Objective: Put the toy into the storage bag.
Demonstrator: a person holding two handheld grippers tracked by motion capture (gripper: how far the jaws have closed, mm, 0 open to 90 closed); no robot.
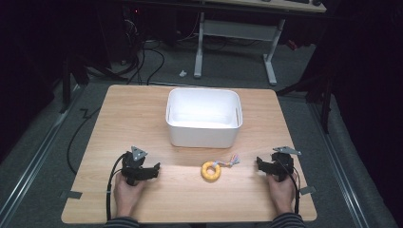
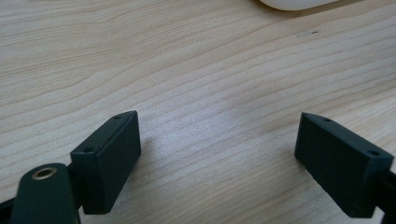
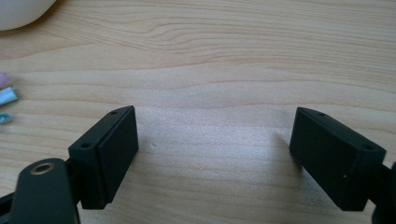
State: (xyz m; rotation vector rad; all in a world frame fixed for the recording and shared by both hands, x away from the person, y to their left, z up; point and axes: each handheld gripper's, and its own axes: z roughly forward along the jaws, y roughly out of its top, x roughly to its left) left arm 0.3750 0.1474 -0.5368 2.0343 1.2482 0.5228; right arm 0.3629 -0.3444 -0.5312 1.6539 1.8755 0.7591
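I have both grippers resting low on the counter (image 1: 119,109), nothing picked up yet, so I judge this the start. The left gripper (image 1: 154,170) has its fingers (image 2: 105,165) spread wide over bare wood; the right gripper (image 1: 260,164) likewise, fingers (image 3: 105,158) fully apart and holding nothing. The ring (image 1: 210,171), yellow with a tasselled cord, lies between them, apart from both and just in front of the bin (image 1: 203,137). The bin looks empty. Next I need one gripper swung inward over the ring.
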